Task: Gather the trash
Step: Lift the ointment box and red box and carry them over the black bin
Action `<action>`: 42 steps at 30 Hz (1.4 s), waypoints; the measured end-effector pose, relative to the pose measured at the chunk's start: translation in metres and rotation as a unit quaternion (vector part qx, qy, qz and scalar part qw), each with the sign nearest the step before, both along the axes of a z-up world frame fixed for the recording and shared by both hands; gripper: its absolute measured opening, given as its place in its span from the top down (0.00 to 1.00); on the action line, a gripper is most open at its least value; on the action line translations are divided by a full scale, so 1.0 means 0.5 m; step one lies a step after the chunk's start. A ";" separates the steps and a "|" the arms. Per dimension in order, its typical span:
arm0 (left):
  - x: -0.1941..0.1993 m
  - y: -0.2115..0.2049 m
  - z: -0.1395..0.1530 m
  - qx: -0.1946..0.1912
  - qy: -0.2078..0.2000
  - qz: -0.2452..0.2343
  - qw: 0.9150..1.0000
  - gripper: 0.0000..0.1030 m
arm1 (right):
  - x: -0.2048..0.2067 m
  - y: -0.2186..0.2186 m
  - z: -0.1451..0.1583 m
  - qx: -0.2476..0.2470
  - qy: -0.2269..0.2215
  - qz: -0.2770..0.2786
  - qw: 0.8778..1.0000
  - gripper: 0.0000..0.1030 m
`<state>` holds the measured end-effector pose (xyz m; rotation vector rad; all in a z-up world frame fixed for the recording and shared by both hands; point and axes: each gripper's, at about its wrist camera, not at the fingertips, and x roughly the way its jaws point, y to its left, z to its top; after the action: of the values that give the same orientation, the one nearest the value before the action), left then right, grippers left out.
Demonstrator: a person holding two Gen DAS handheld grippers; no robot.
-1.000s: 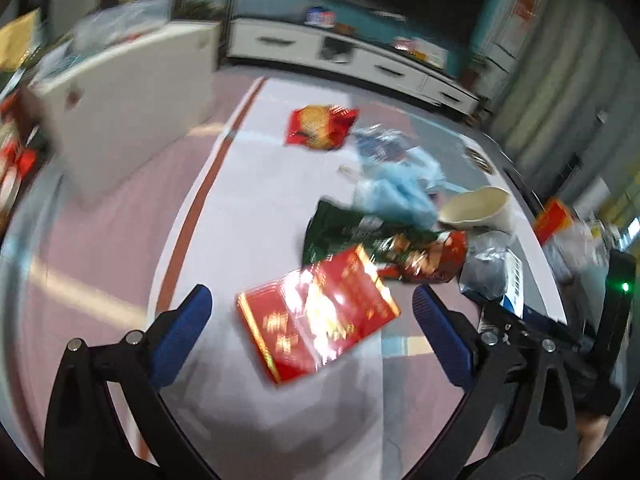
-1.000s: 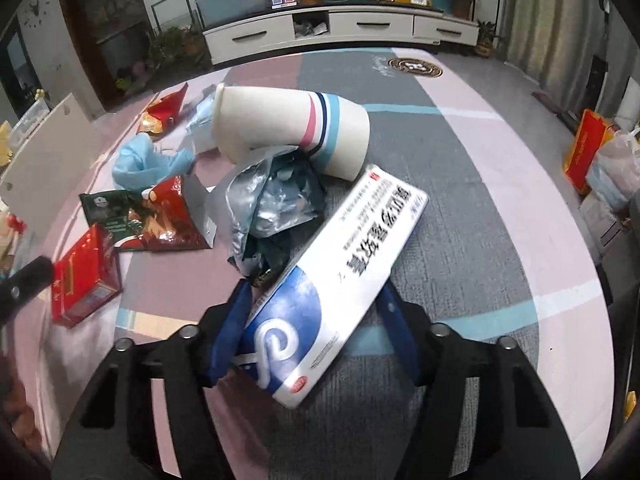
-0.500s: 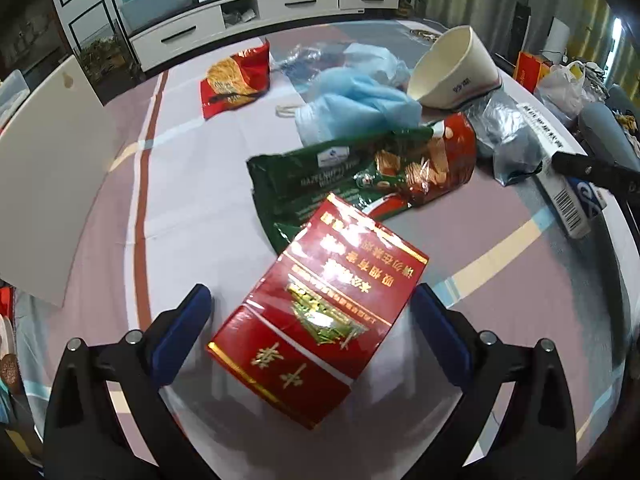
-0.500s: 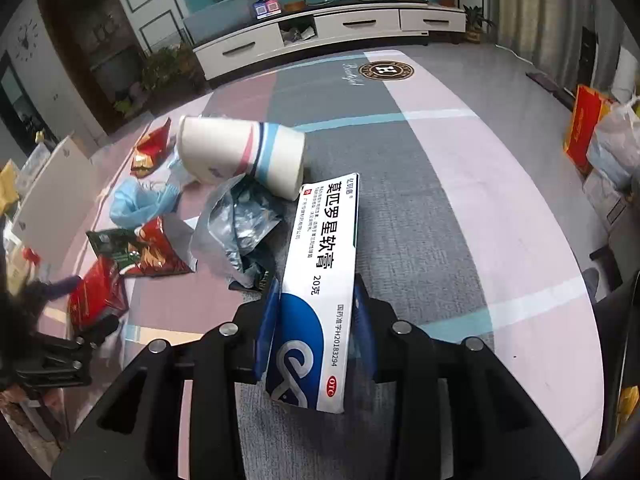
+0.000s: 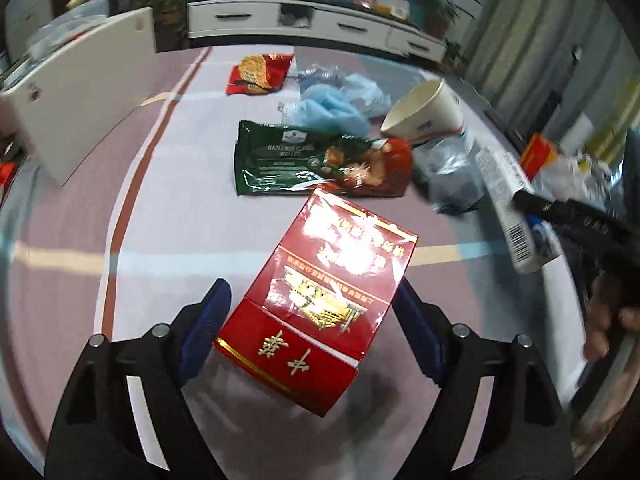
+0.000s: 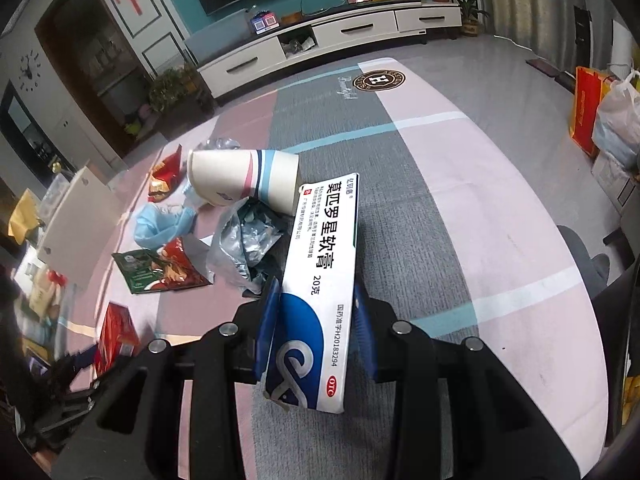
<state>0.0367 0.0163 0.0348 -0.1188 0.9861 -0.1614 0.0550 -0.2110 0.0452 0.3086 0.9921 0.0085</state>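
Note:
My left gripper (image 5: 312, 320) is open around a red carton (image 5: 320, 300) that lies on the carpet, its jaws on either side of the near end; the right pad is at the carton's edge and the left pad stands a little off. My right gripper (image 6: 316, 320) is shut on a white and blue medicine box (image 6: 320, 288) and holds it; the box also shows in the left wrist view (image 5: 508, 200). Other trash lies ahead: a green and red wafer wrapper (image 5: 304, 160), a paper cup (image 5: 424, 116) on its side, a silver foil bag (image 6: 244, 244), a blue cloth (image 5: 332, 104), a red snack bag (image 5: 260, 74).
A white board (image 5: 80, 84) leans at the left. A white TV cabinet (image 6: 332, 36) runs along the far wall. A red paper bag (image 6: 586, 108) and plastic bags (image 6: 618, 120) stand at the right. The carpet (image 6: 460, 184) has pink, grey and blue panels.
My left gripper has moved in over the red carton, which now lies between its jaws. My right gripper has closed on the medicine box and turned it straight along the fingers.

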 end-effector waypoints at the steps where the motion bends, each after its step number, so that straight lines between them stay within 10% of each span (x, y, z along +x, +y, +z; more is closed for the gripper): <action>1: -0.013 -0.006 0.012 0.003 -0.007 0.012 1.000 0.20 | -0.003 -0.001 0.005 0.002 -0.003 0.000 1.000 0.64; 13: -0.133 -0.007 0.083 -0.115 -0.087 0.108 0.984 0.20 | -0.035 -0.046 0.026 0.033 -0.020 -0.008 0.999 0.64; 42: -0.181 -0.020 0.110 -0.136 -0.119 0.075 0.981 0.20 | -0.173 -0.026 0.134 0.032 -0.111 0.014 0.993 0.64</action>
<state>-0.0537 0.0063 0.0899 -0.4138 0.7085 -0.1676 -0.0315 -0.2240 0.1123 0.3442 0.7757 0.0981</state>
